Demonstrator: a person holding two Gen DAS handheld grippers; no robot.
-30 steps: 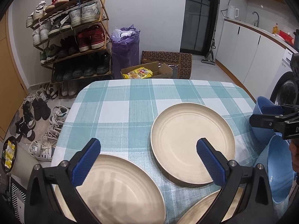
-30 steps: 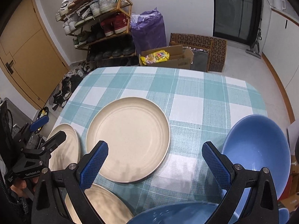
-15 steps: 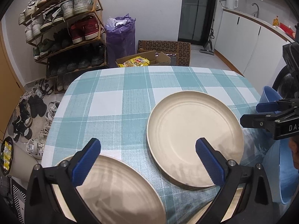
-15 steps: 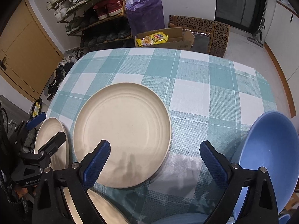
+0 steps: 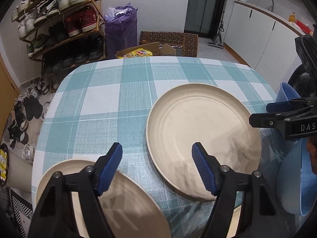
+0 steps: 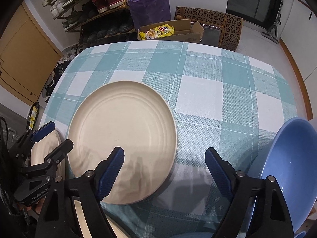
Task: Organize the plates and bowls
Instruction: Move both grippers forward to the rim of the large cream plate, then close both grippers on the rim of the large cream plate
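A large cream plate (image 5: 200, 136) lies in the middle of the checked table; it also shows in the right wrist view (image 6: 122, 138). A second cream plate (image 5: 122, 204) lies at the near left, under my left gripper (image 5: 158, 168), which is open and empty. A third cream plate (image 6: 79, 214) peeks out at the near edge. A blue bowl (image 6: 293, 170) sits at the right, with another blue bowl (image 5: 297, 182) nearer. My right gripper (image 6: 164, 170) is open and empty, above the table between the middle plate and the bowl.
The teal checked tablecloth (image 6: 200, 75) covers the table; its far half is bare. Beyond the far edge stand a shoe rack (image 5: 59, 23), a purple bag (image 5: 120, 31) and cardboard boxes (image 5: 158, 47) on the floor. White cabinets (image 5: 263, 31) line the right wall.
Both grippers have moved forward over the table, so the middle plate looks larger and nearer. The jaws of both stay apart. Plates and bowls have not moved.
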